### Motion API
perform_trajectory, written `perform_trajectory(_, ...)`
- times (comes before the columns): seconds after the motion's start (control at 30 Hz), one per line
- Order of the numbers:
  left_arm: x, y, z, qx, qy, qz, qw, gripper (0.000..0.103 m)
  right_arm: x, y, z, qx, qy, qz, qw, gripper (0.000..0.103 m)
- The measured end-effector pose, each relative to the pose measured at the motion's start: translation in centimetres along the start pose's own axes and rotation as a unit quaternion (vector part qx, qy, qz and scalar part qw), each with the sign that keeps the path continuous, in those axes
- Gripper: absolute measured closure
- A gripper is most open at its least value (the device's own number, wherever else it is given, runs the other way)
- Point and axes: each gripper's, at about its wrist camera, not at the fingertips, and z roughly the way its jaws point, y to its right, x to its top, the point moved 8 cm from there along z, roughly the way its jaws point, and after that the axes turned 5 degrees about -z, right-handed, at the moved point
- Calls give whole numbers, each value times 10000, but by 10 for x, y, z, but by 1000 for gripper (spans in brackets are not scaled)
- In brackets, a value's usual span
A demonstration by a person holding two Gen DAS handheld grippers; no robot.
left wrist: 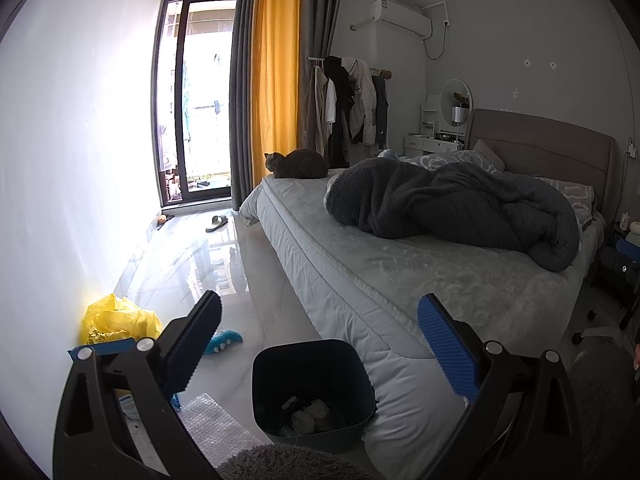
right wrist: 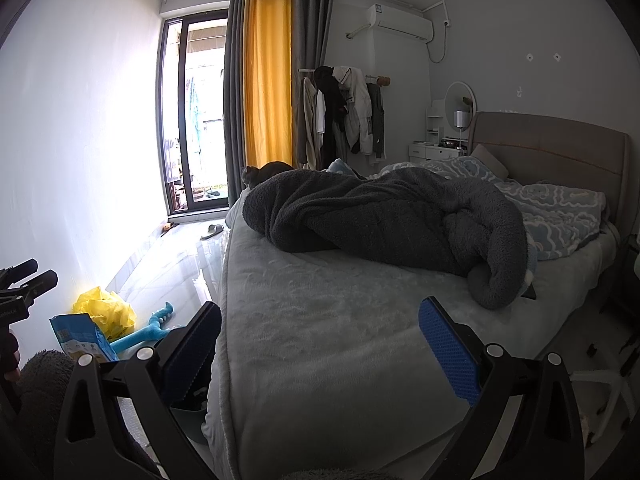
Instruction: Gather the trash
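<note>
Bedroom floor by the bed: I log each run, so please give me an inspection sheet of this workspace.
Surface: glossy pale tile floor, with a bed beside it.
Job's things: dark bin at the bed's corner, with crumpled pale scraps inside; yellow plastic bag against the wall; blue packet beside it; bubble wrap near the bin.
Clutter: blue toy, slipper, small items by the door.
Grippers: left gripper and right gripper both open and empty.
Cables: a cord hanging from the air conditioner.
Surroundings: cat on the bed, grey blanket, curtains, clothes rack.
</note>
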Motion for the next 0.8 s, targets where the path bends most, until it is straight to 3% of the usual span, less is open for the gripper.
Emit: perform_trajectory(0.8, 0, -1, 0, -9, -3, 3, 10000, 3, 0, 2, 1, 8, -3, -10, 10000, 3)
